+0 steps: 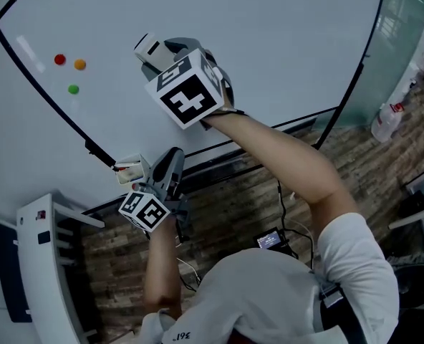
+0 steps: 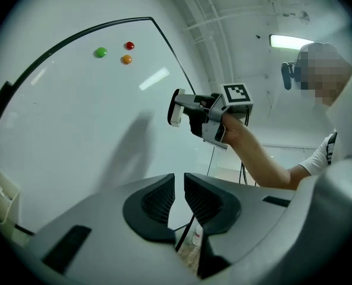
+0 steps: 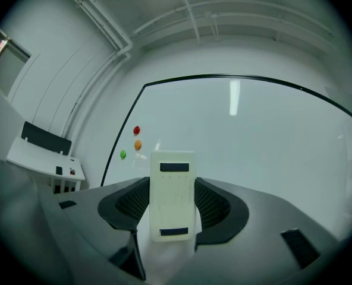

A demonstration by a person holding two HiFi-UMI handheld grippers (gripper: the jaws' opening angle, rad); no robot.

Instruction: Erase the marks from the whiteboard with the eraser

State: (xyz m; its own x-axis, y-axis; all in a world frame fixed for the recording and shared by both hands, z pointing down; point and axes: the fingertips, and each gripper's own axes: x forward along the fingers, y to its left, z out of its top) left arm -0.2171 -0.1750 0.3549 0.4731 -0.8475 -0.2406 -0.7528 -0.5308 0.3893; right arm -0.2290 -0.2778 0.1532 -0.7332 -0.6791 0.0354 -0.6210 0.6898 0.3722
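The whiteboard (image 1: 269, 41) fills the upper part of the head view. I see no pen marks on it, only a red (image 1: 59, 59), an orange (image 1: 79, 64) and a green magnet (image 1: 73, 89) at its upper left. My right gripper (image 1: 155, 52) is raised in front of the board's middle, shut on the white eraser (image 3: 172, 198). The eraser (image 1: 147, 46) stands upright between the jaws and points at the board. My left gripper (image 1: 170, 160) hangs lower, near the board's bottom rail. Its jaws (image 2: 179, 198) are shut and hold nothing.
A small white box (image 1: 129, 169) sits on the board's lower frame beside my left gripper. A white shelf unit (image 1: 47, 264) stands at the lower left. A plastic bottle (image 1: 387, 120) and a small screen device (image 1: 269, 240) with cables lie on the wooden floor.
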